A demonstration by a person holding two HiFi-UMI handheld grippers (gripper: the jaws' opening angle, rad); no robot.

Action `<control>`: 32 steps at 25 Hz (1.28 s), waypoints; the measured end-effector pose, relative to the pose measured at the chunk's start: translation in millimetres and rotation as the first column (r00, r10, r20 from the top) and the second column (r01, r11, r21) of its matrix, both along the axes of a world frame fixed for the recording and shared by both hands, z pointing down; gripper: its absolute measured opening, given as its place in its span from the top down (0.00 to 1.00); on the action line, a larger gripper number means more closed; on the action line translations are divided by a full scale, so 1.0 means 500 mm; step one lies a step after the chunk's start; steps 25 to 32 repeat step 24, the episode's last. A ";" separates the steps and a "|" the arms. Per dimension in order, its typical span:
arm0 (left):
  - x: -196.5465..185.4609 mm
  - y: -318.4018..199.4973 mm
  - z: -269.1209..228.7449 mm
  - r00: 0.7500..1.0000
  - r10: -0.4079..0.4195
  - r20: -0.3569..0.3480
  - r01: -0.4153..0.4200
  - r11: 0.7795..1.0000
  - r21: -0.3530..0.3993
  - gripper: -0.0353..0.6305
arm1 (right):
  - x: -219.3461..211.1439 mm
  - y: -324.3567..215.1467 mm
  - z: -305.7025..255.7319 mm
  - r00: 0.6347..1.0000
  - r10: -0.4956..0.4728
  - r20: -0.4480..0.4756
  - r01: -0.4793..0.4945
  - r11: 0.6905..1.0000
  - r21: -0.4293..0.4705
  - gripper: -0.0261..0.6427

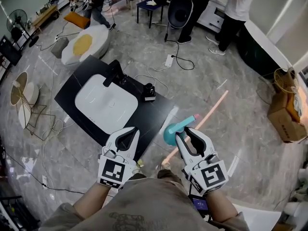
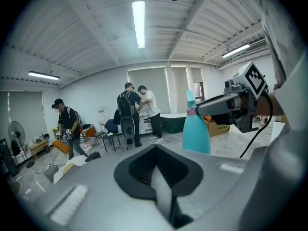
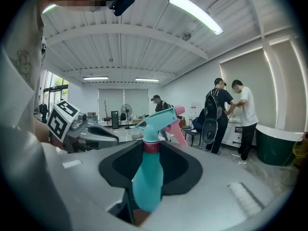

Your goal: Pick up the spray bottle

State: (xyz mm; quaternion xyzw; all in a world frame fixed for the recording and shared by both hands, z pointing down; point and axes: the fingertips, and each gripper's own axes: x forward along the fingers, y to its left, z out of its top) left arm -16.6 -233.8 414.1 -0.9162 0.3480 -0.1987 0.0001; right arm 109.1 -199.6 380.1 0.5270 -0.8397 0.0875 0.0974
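Note:
The teal spray bottle [image 1: 171, 133], with a pink collar and a teal trigger head, hangs in the air over the grey floor. My right gripper [image 1: 184, 133] is shut on it, the jaws clamped on its body just below the collar. In the right gripper view the bottle [image 3: 147, 179] stands upright between the jaws, its nozzle pointing left. My left gripper [image 1: 132, 130] is level with it to the left, apart from the bottle, shut with nothing in it. From the left gripper view the bottle [image 2: 195, 131] shows at the right, held by the other gripper.
A black slab [image 1: 155, 113] with a white basin [image 1: 106, 102] and a black faucet [image 1: 114, 72] lies ahead, a small black object [image 1: 149, 91] on it. A power strip [image 1: 169, 60] with cables lies beyond. A cardboard box [image 1: 285, 114] sits at the right. Several people stand at the back.

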 end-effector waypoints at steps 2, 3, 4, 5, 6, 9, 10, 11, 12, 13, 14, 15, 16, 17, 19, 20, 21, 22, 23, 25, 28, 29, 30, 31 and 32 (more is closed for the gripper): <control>-0.003 -0.005 -0.002 1.000 -0.003 0.002 0.003 1.000 0.003 0.95 | -0.004 -0.004 -0.002 1.000 -0.005 -0.003 0.005 1.000 0.002 0.75; -0.005 -0.007 -0.003 1.000 -0.005 0.002 0.005 1.000 0.004 0.95 | -0.006 -0.006 -0.003 1.000 -0.009 -0.003 0.009 1.000 0.002 0.75; -0.006 -0.010 -0.004 1.000 -0.009 0.000 0.009 1.000 0.003 0.95 | -0.008 -0.008 -0.003 1.000 -0.013 -0.005 0.013 1.000 0.002 0.75; -0.007 -0.012 -0.005 1.000 -0.017 -0.009 0.017 1.000 -0.002 0.95 | -0.011 -0.010 -0.003 1.000 -0.017 -0.007 0.017 1.000 0.003 0.75; -0.007 -0.014 -0.006 0.999 -0.026 -0.020 0.025 1.000 -0.008 0.95 | -0.012 -0.012 -0.002 1.000 -0.021 -0.009 0.021 1.000 0.003 0.75; -0.010 -0.016 -0.006 0.999 -0.036 -0.029 0.036 0.999 -0.013 0.95 | -0.016 -0.014 0.000 0.999 -0.031 -0.011 0.031 1.000 0.000 0.75; -0.012 -0.016 -0.005 0.999 -0.035 -0.023 0.034 0.999 -0.011 0.95 | -0.018 -0.015 0.000 0.999 -0.034 -0.012 0.034 0.999 -0.001 0.75; -0.013 -0.016 -0.004 0.999 -0.034 -0.020 0.034 0.999 -0.009 0.95 | -0.019 -0.016 0.000 0.999 -0.035 -0.013 0.035 0.999 -0.001 0.75; -0.015 -0.017 -0.004 0.999 -0.036 -0.022 0.036 0.999 -0.011 0.95 | -0.021 -0.018 0.000 0.999 -0.037 -0.013 0.037 0.999 0.000 0.75; -0.016 -0.017 -0.004 0.999 -0.037 -0.023 0.037 0.999 -0.012 0.95 | -0.022 -0.019 0.000 0.999 -0.038 -0.013 0.038 0.999 0.001 0.75; -0.017 -0.017 -0.003 0.999 -0.035 -0.016 0.035 0.999 -0.009 0.95 | -0.023 -0.020 0.000 0.999 -0.040 -0.012 0.040 0.999 0.001 0.75; -0.019 -0.017 -0.001 1.000 -0.030 -0.004 0.030 1.000 -0.003 0.95 | -0.023 -0.020 0.000 0.999 -0.041 -0.012 0.041 0.999 0.001 0.75; -0.021 -0.017 -0.001 1.000 -0.026 0.007 0.026 1.000 0.002 0.95 | -0.024 -0.020 -0.001 0.999 -0.043 -0.013 0.043 0.999 0.001 0.75; -0.022 -0.017 -0.001 1.000 -0.025 0.011 0.025 1.000 0.005 0.95 | -0.024 -0.020 -0.001 0.999 -0.044 -0.013 0.044 0.999 0.001 0.75; -0.023 -0.017 -0.001 1.000 -0.027 0.011 0.027 1.000 0.005 0.95 | -0.026 -0.020 -0.001 0.999 -0.047 -0.012 0.047 0.999 0.001 0.75; -0.025 -0.016 -0.002 1.000 -0.030 0.008 0.030 1.000 0.004 0.95 | -0.028 -0.019 0.000 0.999 -0.048 -0.012 0.048 0.999 0.000 0.75; -0.026 -0.015 -0.002 0.999 -0.033 0.004 0.033 0.999 0.003 0.95 | -0.030 -0.018 0.001 0.999 -0.049 -0.012 0.049 0.999 0.000 0.75; -0.027 -0.014 -0.003 0.999 -0.037 -0.001 0.037 0.999 0.002 0.95 | -0.032 -0.016 0.002 0.999 -0.050 -0.012 0.050 0.999 0.000 0.75; -0.029 -0.013 -0.003 0.999 -0.040 -0.005 0.040 0.999 0.001 0.95 | -0.034 -0.015 0.003 0.999 -0.052 -0.012 0.052 0.999 0.001 0.75; -0.031 -0.012 -0.004 0.999 -0.042 -0.007 0.042 0.999 0.001 0.95 | -0.036 -0.013 0.003 0.999 -0.053 -0.012 0.053 0.999 0.001 0.75; -0.031 -0.012 -0.004 0.999 -0.042 -0.007 0.042 0.999 0.001 0.95 | -0.036 -0.013 0.003 0.999 -0.053 -0.012 0.053 0.999 0.001 0.75; -0.031 -0.012 -0.004 0.999 -0.042 -0.007 0.042 0.999 0.001 0.95 | -0.036 -0.013 0.003 0.999 -0.053 -0.012 0.053 0.999 0.001 0.75; -0.031 -0.012 -0.004 0.999 -0.042 -0.007 0.042 0.999 0.001 0.95 | -0.036 -0.013 0.003 0.999 -0.053 -0.012 0.053 0.999 0.001 0.75; -0.031 -0.012 -0.004 0.999 -0.042 -0.007 0.042 0.999 0.001 0.95 | -0.036 -0.013 0.003 0.999 -0.053 -0.012 0.053 0.999 0.001 0.75; -0.031 -0.012 -0.004 0.999 -0.042 -0.007 0.042 0.999 0.001 0.95 | -0.036 -0.013 0.003 0.999 -0.053 -0.012 0.053 0.999 0.001 0.75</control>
